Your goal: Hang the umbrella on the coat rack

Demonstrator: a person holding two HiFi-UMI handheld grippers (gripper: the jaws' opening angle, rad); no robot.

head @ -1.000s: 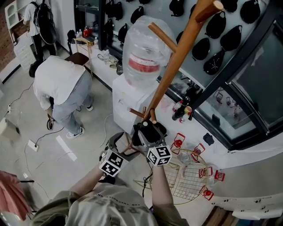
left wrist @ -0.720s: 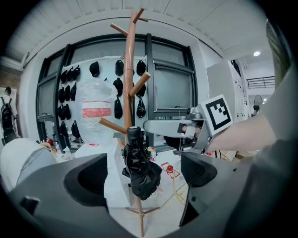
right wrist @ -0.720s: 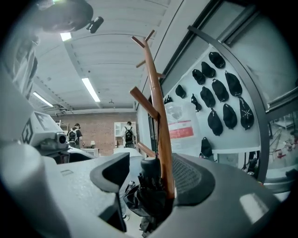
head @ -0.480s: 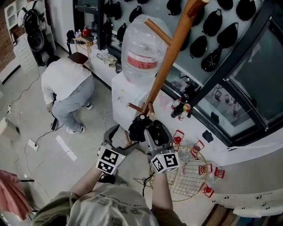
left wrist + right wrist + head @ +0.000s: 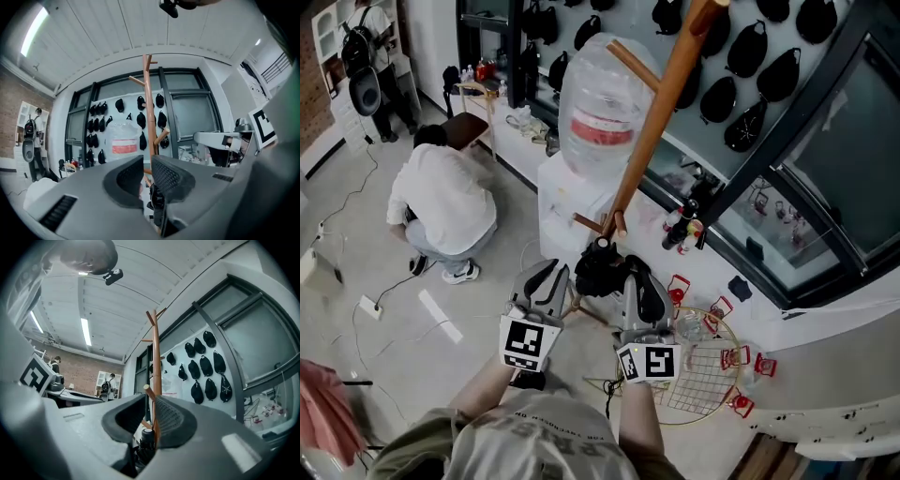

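Note:
A folded black umbrella [image 5: 598, 270] hangs in the air beside the lower pegs of the wooden coat rack [image 5: 652, 131]. My left gripper [image 5: 555, 274] is at its left and my right gripper [image 5: 633, 277] at its right, and both point about level. The jaws of both are closing to a narrow gap. In the left gripper view [image 5: 146, 164] a black part of the umbrella [image 5: 157, 202] sits low between the pads. In the right gripper view [image 5: 151, 404] the umbrella's round end [image 5: 146, 439] lies between the pads. The rack's pole [image 5: 149, 108] [image 5: 156, 362] stands straight ahead.
A white water dispenser with a large bottle [image 5: 598, 122] stands right behind the rack. A person [image 5: 445, 202] crouches on the floor at the left among cables. A round wire rack [image 5: 698, 370] lies on the floor at the right. Black caps [image 5: 741, 66] hang on the wall.
Both grippers have risen with the umbrella and levelled out near the rack's lower pegs. Their jaws now stand much closer together. The crouching person has shifted.

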